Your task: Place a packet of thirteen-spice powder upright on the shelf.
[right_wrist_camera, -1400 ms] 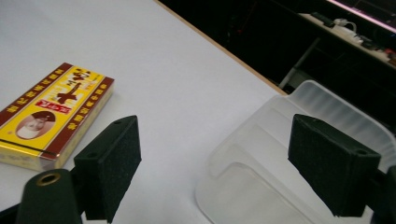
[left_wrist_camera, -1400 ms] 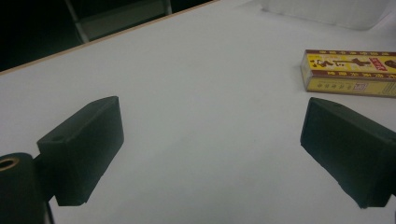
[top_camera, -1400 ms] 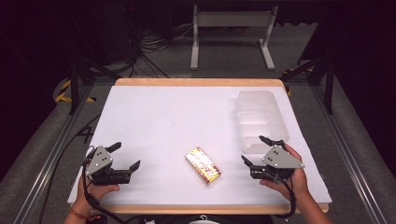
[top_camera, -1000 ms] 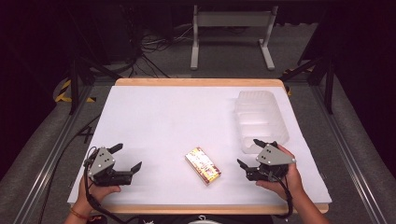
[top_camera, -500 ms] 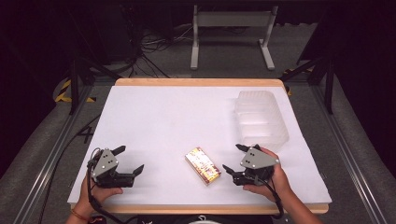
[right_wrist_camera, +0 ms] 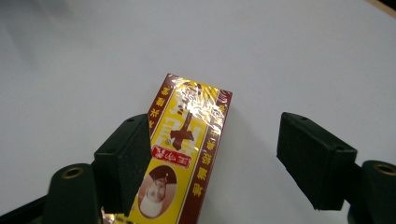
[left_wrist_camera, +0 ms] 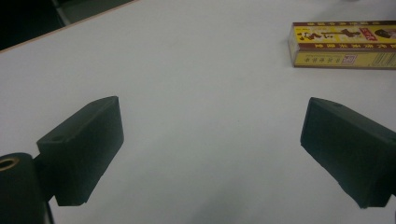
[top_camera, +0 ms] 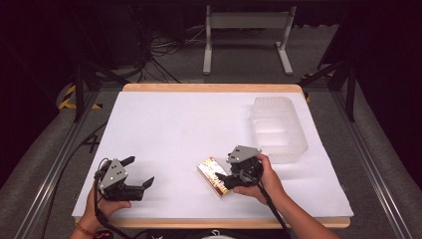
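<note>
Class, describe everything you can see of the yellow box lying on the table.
The yellow box is a flat, oblong carton with dark red edges, red and dark printed characters, a small portrait at one end and a glossy, glaring film wrap. It lies flat and askew on the white table, near its front edge. The right gripper straddles one end: one pad is against its long side, the other stands apart.

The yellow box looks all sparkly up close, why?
In the right gripper view, light glares white off the box's shiny wrapper, washing out some print. In the left gripper view the box looks duller and a bit soft. In the high view the room behind the table is dark.
</note>
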`<state>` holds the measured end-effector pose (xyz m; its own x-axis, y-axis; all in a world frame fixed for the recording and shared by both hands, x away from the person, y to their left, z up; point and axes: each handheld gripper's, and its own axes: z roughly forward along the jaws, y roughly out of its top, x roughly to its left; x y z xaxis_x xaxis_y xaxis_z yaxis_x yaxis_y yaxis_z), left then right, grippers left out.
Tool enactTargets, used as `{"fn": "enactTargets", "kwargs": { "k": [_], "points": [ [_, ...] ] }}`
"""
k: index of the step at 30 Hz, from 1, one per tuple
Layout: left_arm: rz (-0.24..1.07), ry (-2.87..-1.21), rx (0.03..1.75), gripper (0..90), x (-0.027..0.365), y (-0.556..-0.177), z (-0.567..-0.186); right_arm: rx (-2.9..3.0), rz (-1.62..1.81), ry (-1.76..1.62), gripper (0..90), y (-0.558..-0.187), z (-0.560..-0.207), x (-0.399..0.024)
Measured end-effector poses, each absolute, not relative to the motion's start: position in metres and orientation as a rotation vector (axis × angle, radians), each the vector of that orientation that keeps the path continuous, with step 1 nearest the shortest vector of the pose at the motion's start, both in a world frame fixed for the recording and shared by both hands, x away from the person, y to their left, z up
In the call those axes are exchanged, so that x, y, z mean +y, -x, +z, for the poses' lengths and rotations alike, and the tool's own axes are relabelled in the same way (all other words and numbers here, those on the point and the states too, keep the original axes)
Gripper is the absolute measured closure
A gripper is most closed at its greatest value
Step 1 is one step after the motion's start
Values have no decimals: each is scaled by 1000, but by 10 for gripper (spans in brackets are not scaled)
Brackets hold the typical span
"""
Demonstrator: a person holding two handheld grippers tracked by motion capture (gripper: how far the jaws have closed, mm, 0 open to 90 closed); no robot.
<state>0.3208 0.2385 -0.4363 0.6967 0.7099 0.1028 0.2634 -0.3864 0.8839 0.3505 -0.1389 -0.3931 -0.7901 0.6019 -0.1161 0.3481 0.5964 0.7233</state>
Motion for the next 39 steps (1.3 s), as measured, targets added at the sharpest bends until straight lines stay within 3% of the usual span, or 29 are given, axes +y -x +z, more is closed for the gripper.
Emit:
{"fn": "enactTargets", "kwargs": {
  "k": [15, 30, 39],
  "points": [
    [578, -1977, 749, 66, 238, -322, -439, 2631, 846, -1000, 250, -390, -408, -93],
    [563, -1986, 754, 65, 238, -323, -441, 2683, 763, -1091, 229, -403, -423, -75],
    [555, -1993, 754, 61, 239, -323, -442, 2660, 733, -1082, 293, -403, -425, -71]
  ]
}}
